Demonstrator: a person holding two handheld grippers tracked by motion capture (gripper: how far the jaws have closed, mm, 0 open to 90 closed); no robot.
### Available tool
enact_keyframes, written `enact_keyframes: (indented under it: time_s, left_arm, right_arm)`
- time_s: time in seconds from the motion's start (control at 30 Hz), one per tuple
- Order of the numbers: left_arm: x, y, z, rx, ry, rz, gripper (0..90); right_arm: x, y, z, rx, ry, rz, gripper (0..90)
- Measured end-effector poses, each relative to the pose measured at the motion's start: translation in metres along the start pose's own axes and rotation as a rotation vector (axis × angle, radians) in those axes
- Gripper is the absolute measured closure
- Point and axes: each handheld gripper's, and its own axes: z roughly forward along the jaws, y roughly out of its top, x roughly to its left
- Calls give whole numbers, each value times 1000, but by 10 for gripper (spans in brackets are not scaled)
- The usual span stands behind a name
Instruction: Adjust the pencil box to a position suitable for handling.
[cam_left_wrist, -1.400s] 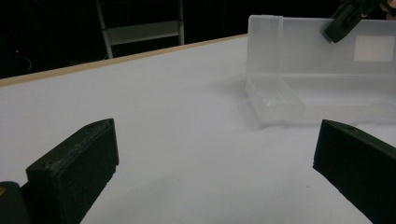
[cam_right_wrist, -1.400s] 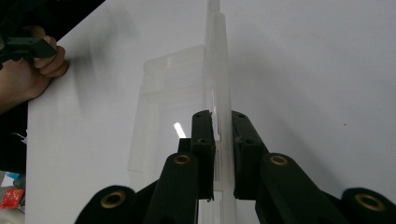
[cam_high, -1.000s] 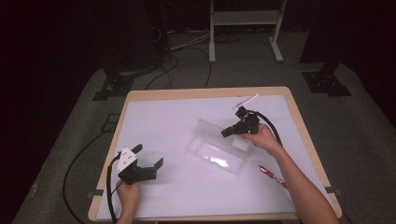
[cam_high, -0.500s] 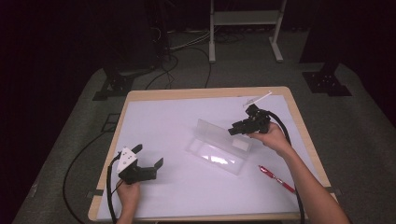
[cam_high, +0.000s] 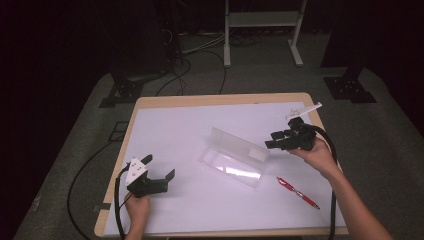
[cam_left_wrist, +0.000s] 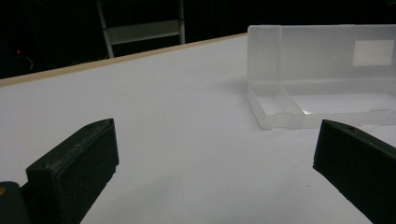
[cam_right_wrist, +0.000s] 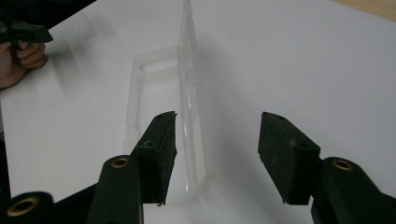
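A clear plastic case (cam_high: 235, 157) lies open in the middle of the white table, its lid standing up. In the left gripper view the clear case (cam_left_wrist: 322, 79) sits ahead and to the right. My left gripper (cam_high: 160, 175) rests near the table's front left, open and empty, also seen as the left gripper (cam_left_wrist: 215, 163). My right gripper (cam_high: 272, 141) hovers just right of the case's lid, open; in its own view the right gripper (cam_right_wrist: 217, 149) has the upright lid (cam_right_wrist: 189, 93) near its left finger. A red pen (cam_high: 298, 192) lies on the table, front right.
A white strip (cam_high: 305, 110) lies at the table's back right corner. The wooden table edge (cam_high: 220, 100) borders the white surface. Cables (cam_high: 95, 165) trail off the left side, and a metal stand (cam_high: 262, 30) is on the floor beyond.
My right gripper has moved to the right and slightly toward me, away from over the case. The left gripper has stayed put.
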Motion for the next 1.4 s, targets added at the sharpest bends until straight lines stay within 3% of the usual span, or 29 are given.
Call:
enact_keyframes:
  time_s: [0.13, 0.5, 1.17, 1.4]
  left_arm:
    - [0, 0, 0, 0, 1, -1, 0]
    - [0, 0, 0, 6, 1, 2, 0]
    - [0, 0, 0, 6, 2, 4, 0]
    - [0, 0, 0, 5, -1, 4, 0]
  right_arm:
    - [5, -14, -15, -11, -21, -2, 447]
    - [11, -39, -27, -25, -27, 5, 420]
    - [16, -83, -36, -38, -52, 25, 401]
    - [17, -99, -38, -36, -49, 56, 401]
